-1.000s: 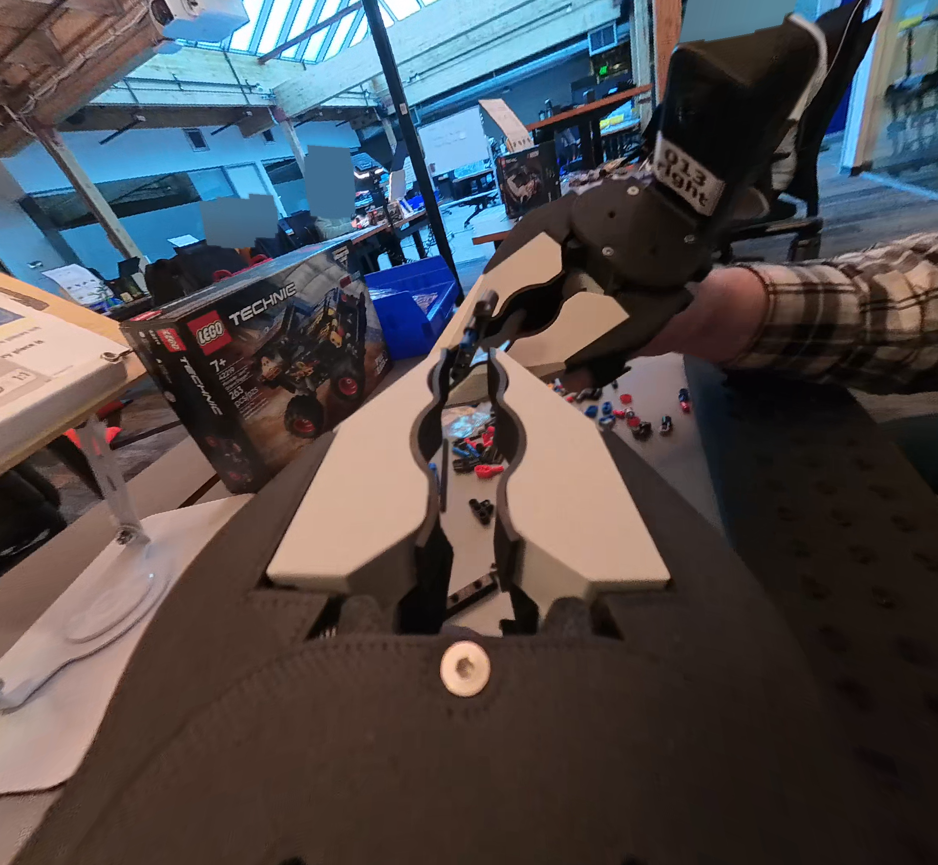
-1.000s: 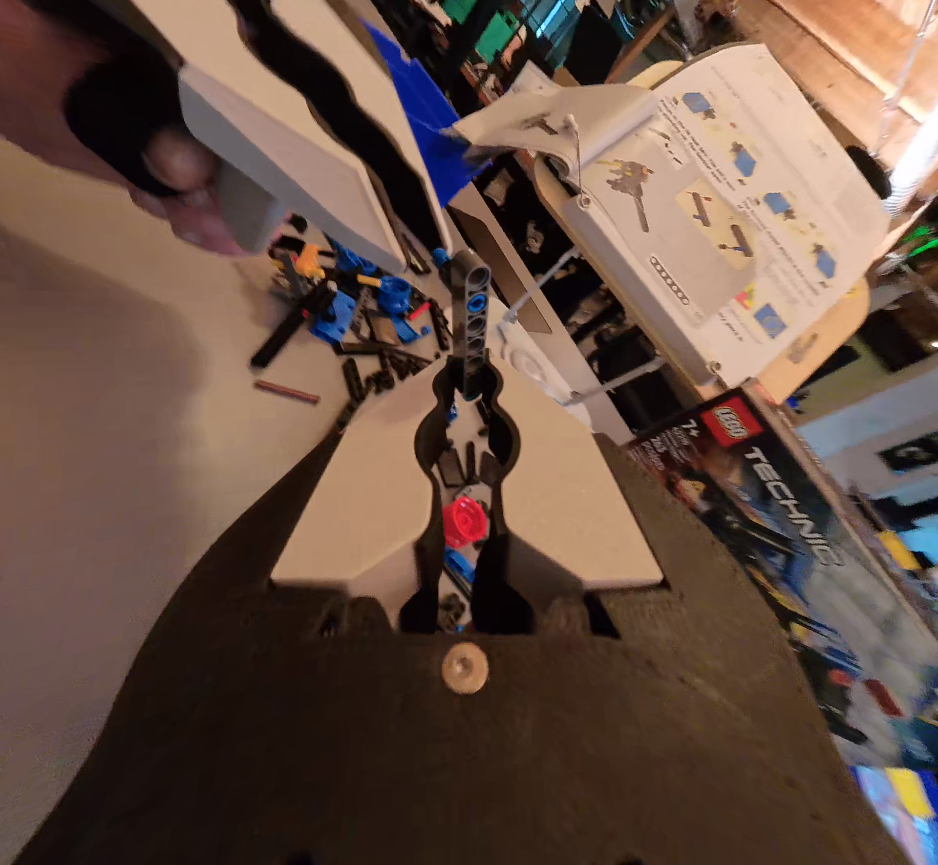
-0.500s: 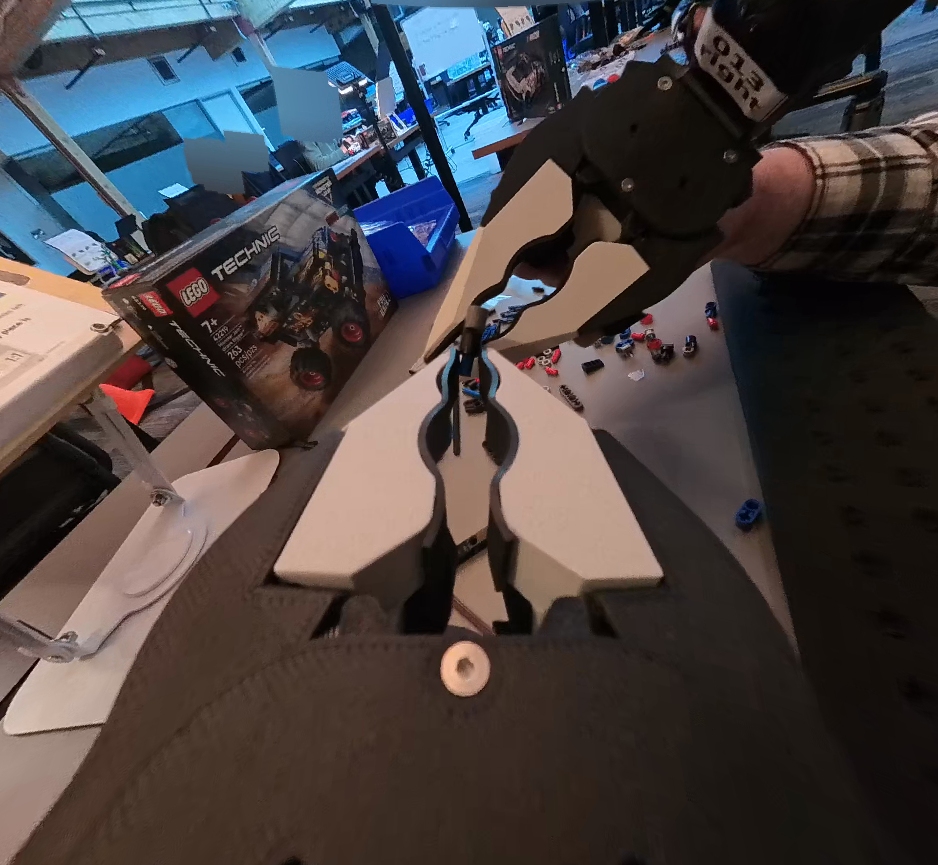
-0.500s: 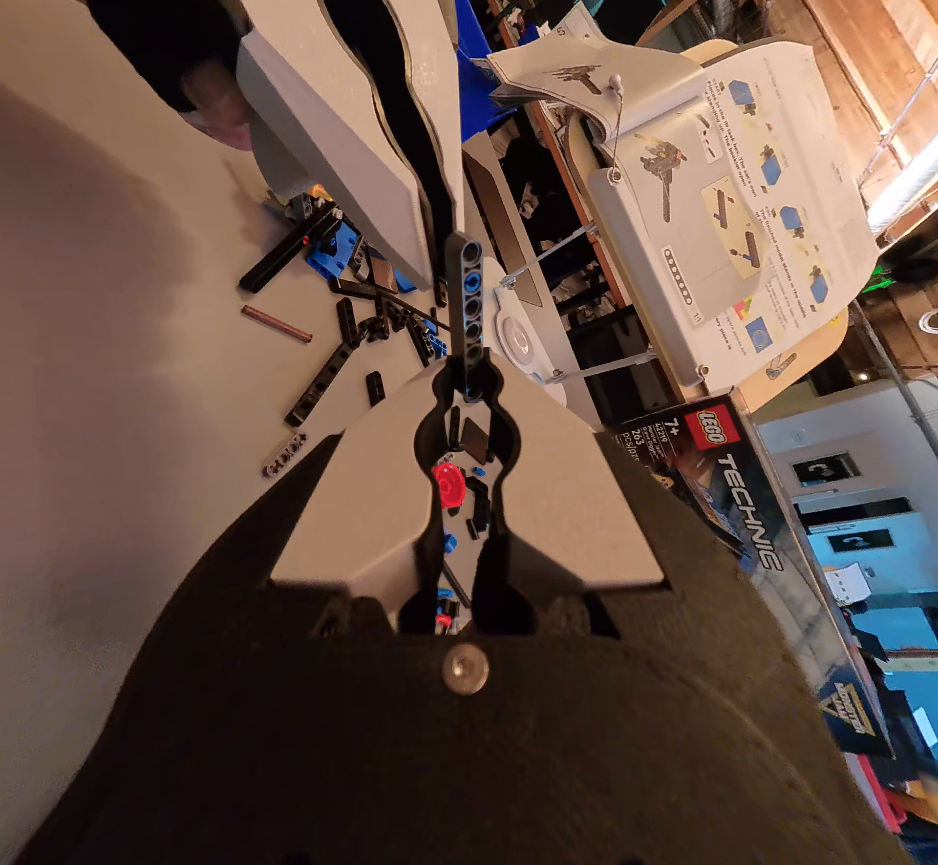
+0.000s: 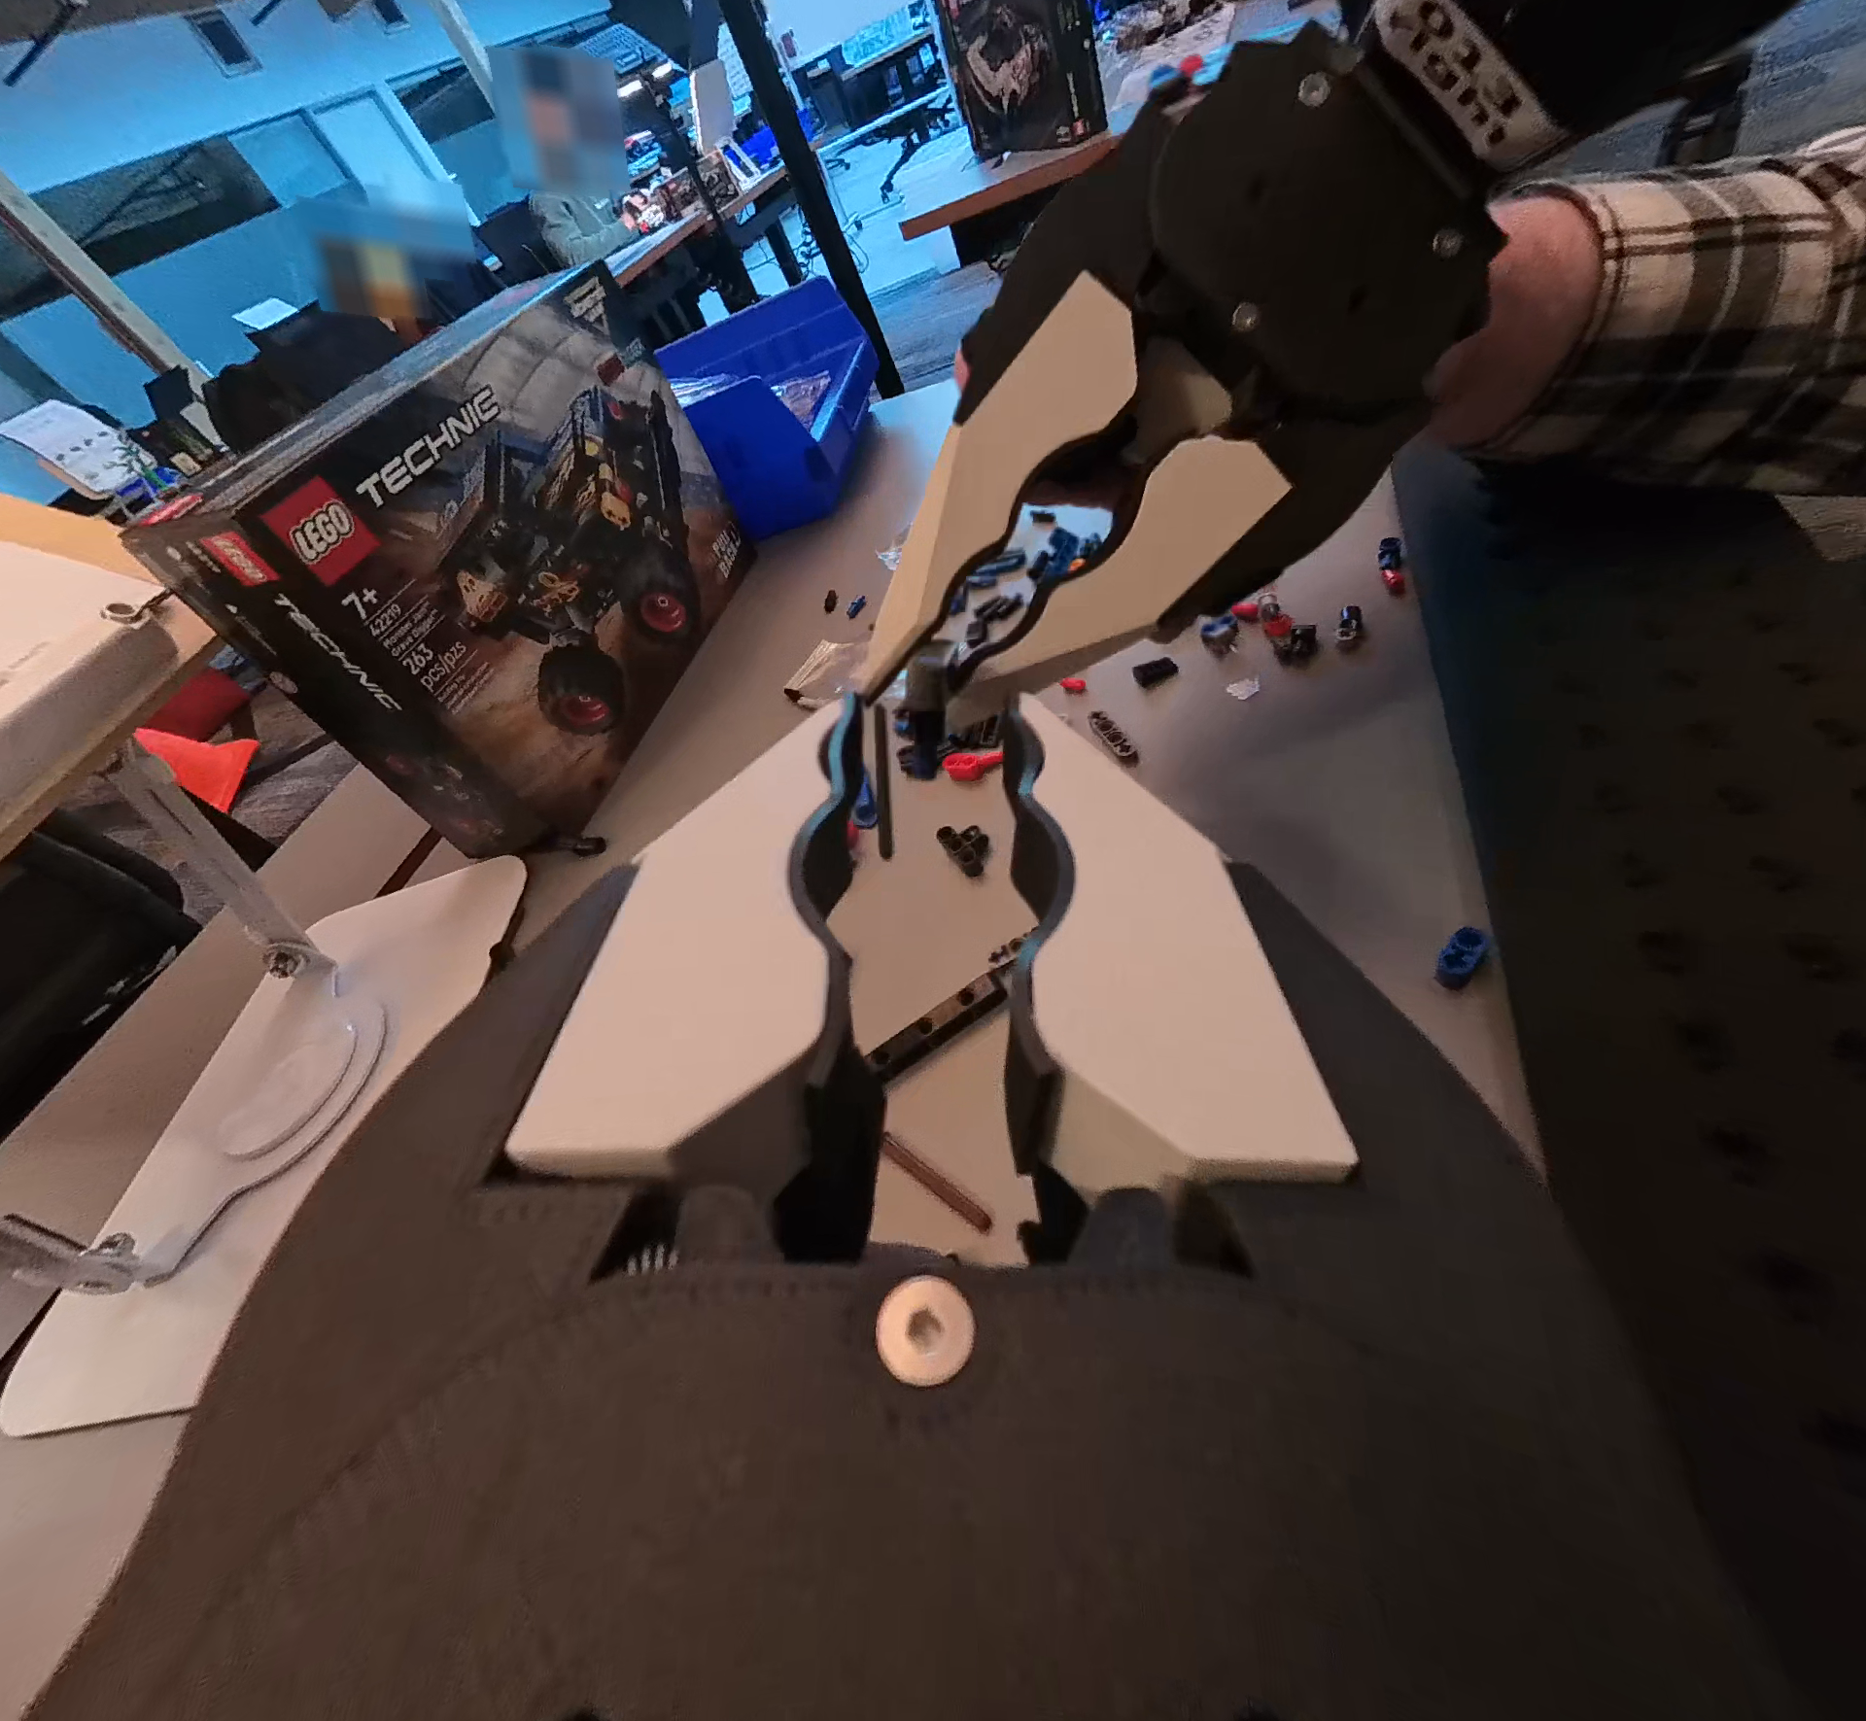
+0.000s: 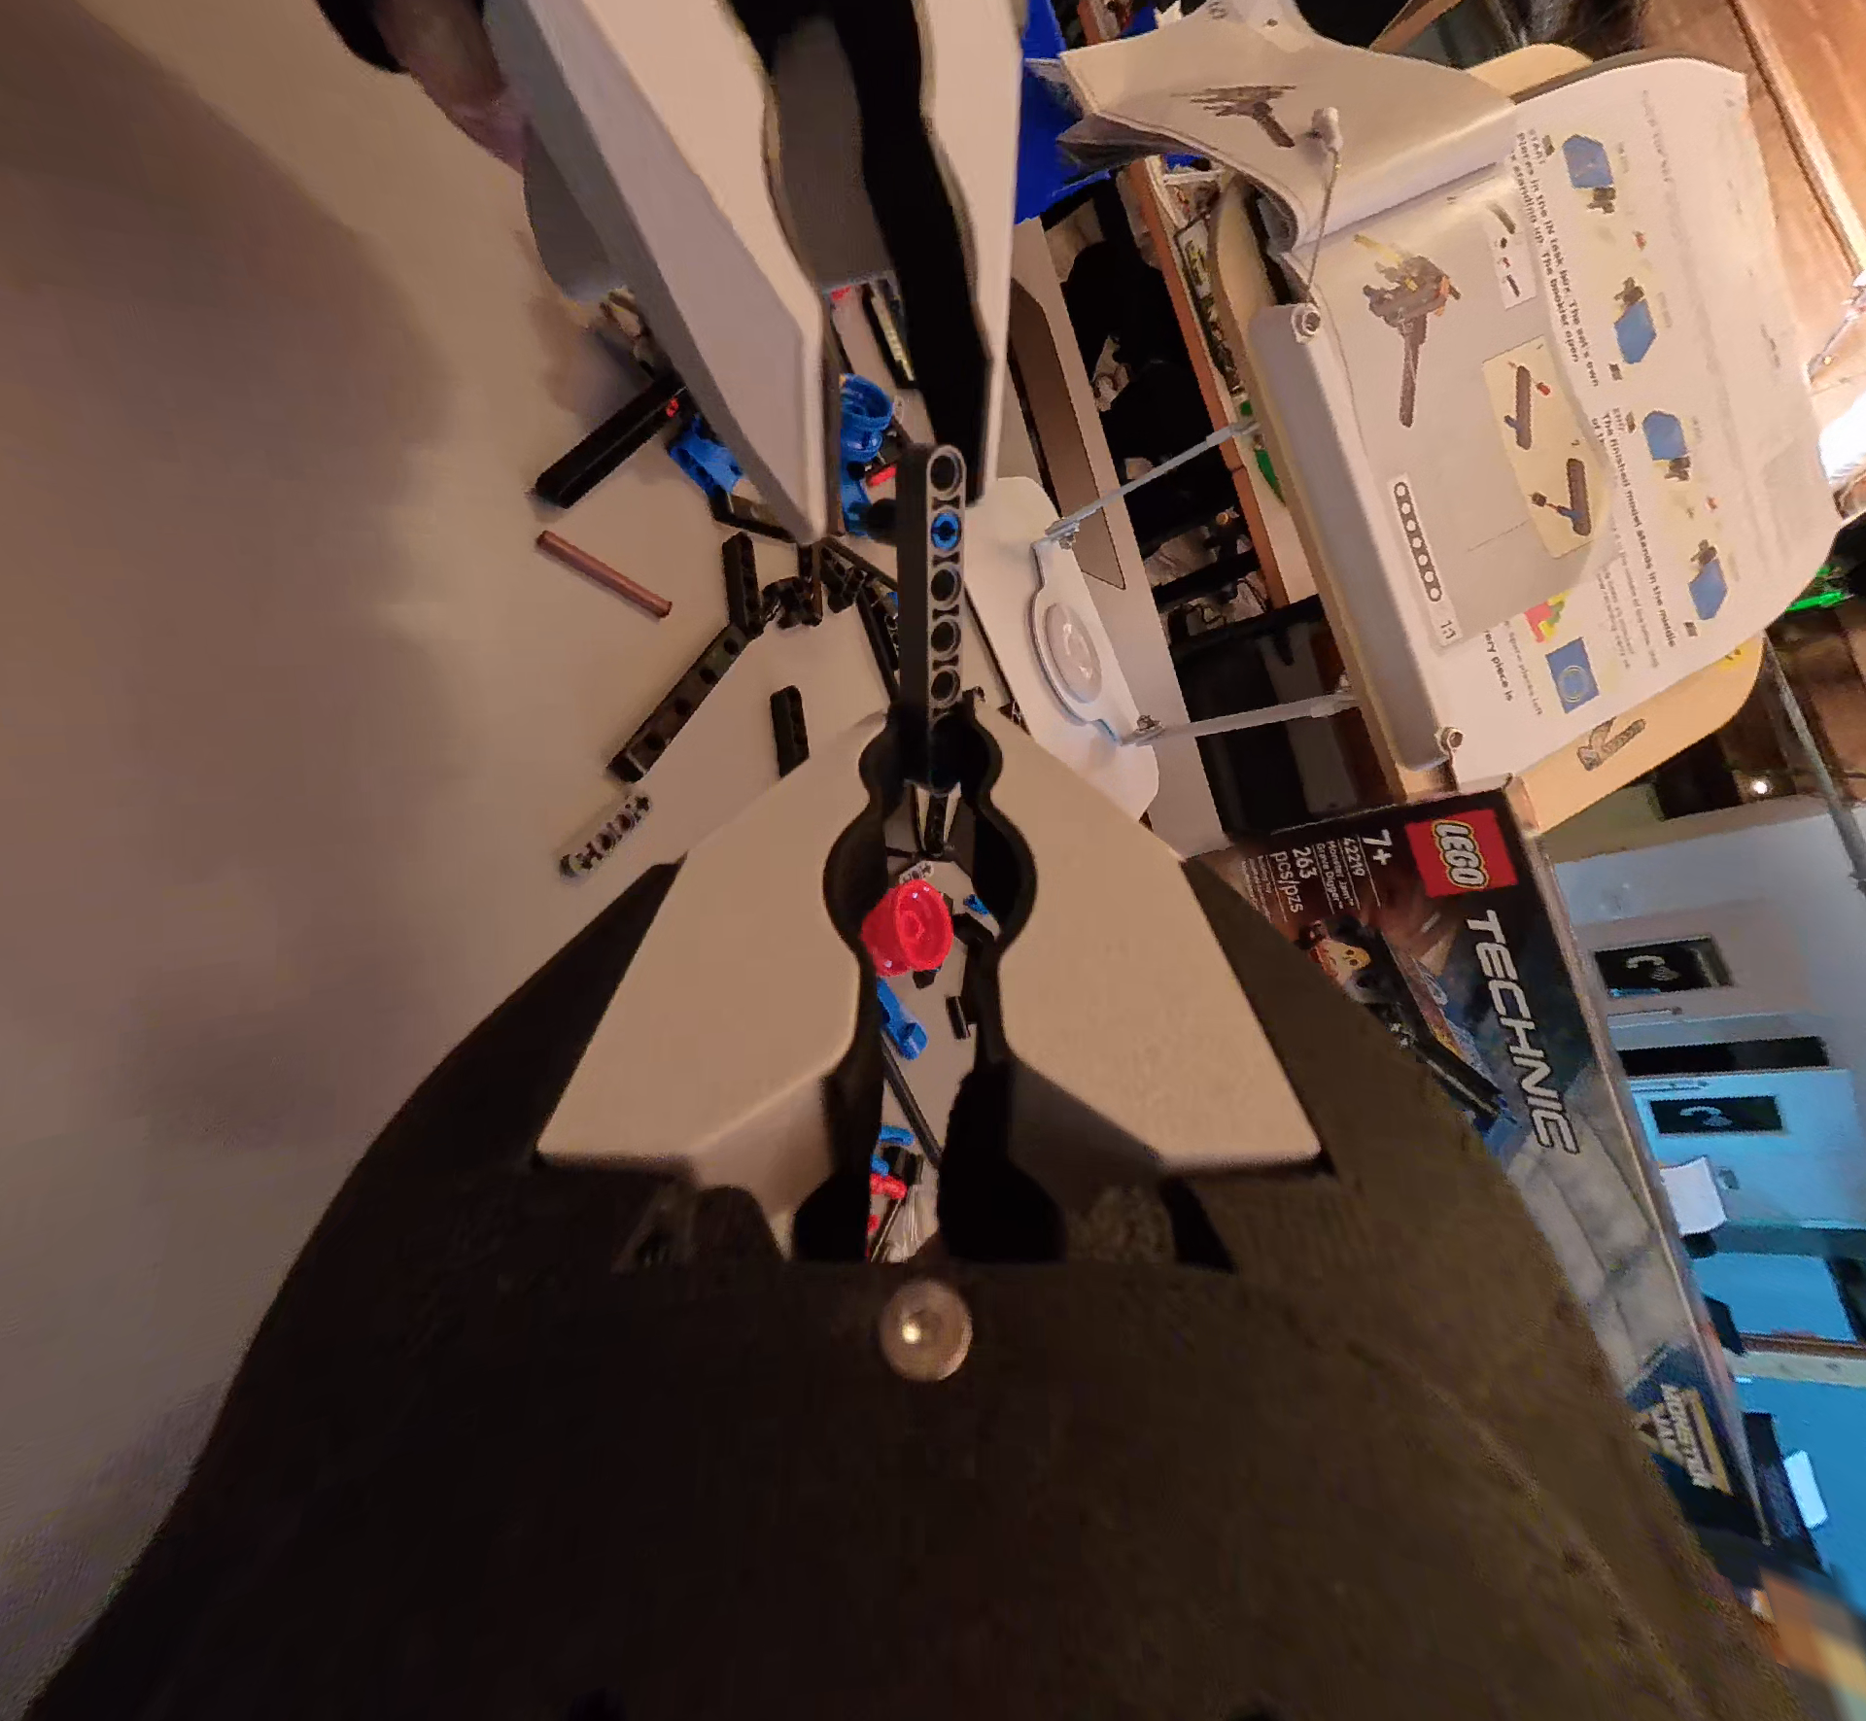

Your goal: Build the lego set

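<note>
Right gripper fingers clamp the black beam; left gripper fingers stand parted, empty; recommend holding the beam steady while the left fetches the next pin.

The left gripper is blurred and cut off at twelve o'clock in the right wrist view. The set box runs out at four o'clock, its lower end smeared.
</note>
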Action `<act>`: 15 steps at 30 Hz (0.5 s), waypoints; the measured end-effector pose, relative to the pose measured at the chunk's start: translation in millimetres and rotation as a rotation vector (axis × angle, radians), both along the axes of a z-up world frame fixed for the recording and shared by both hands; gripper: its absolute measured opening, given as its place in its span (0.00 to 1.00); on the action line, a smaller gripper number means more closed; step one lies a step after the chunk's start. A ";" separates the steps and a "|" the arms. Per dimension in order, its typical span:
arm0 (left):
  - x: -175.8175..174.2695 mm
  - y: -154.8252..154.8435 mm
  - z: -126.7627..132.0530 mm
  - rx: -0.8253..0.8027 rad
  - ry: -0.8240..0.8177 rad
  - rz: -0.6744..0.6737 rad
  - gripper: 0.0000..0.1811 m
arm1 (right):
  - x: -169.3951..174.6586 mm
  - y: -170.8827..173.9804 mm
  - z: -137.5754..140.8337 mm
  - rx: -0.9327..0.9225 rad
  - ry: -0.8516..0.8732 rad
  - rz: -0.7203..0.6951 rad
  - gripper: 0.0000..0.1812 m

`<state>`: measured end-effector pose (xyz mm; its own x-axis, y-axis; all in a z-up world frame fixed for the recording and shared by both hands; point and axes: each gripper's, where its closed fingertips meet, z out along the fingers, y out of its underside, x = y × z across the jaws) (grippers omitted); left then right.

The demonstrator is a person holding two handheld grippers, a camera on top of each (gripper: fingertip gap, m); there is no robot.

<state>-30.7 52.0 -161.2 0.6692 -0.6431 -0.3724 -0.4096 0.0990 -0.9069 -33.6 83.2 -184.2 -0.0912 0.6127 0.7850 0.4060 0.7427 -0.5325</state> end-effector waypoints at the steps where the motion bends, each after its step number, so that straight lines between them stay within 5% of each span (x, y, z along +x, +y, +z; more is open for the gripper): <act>1: 1.5 -0.7 -1.1 0.000 0.009 -0.005 0.11 | -0.6 -2.1 -2.0 0.009 -0.009 0.008 0.04; 3: 4.2 -1.4 -5.8 0.002 0.043 -0.010 0.03 | -1.7 -5.7 -5.0 0.018 -0.022 0.018 0.04; 8: 4.4 -2.5 -15.5 -0.009 0.126 -0.010 0.02 | 10.5 -6.4 -20.3 -0.085 -0.100 0.050 0.11; 15: 15.9 -5.7 -61.4 -0.029 0.444 -0.030 0.02 | 62.8 39.0 -27.6 -0.156 -0.143 -0.103 0.13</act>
